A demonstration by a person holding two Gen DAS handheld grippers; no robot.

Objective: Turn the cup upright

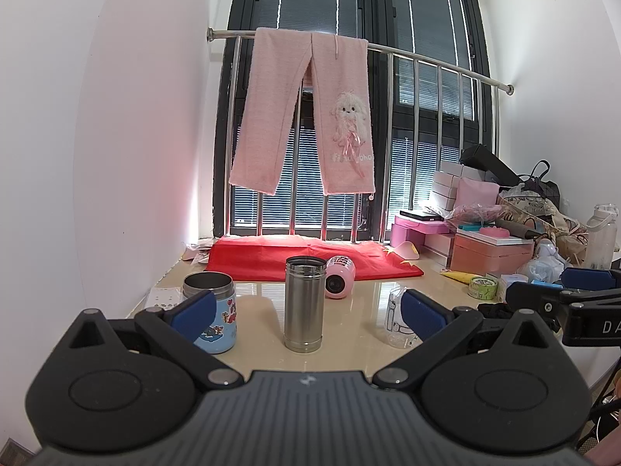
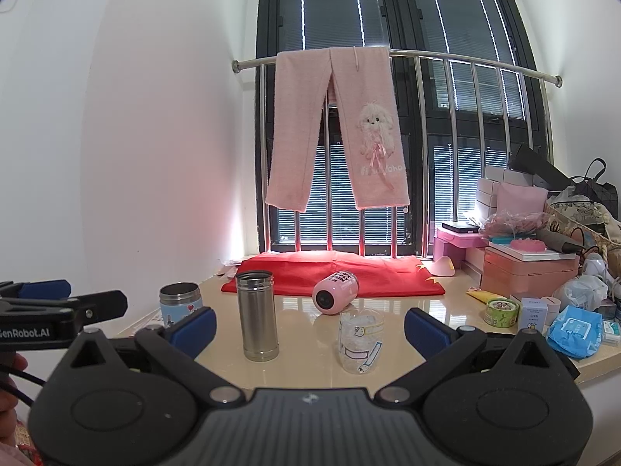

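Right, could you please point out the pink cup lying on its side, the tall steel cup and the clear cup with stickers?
pink cup [image 2: 334, 292], right wrist view, on its side wall.
steel cup [image 2: 258, 318], right wrist view, mid body.
clear cup [image 2: 361, 343], right wrist view, on its front wall.

The left hand-held gripper [image 1: 308, 316] is level and pointed forward, its blue-padded fingers [image 1: 194, 316] spread wide with nothing between them. The right hand-held gripper [image 2: 310, 326] sits beside it in the same pose, fingers [image 2: 425, 330] equally wide apart and holding nothing. Each shows at the edge of the other's view, side by side and apart.
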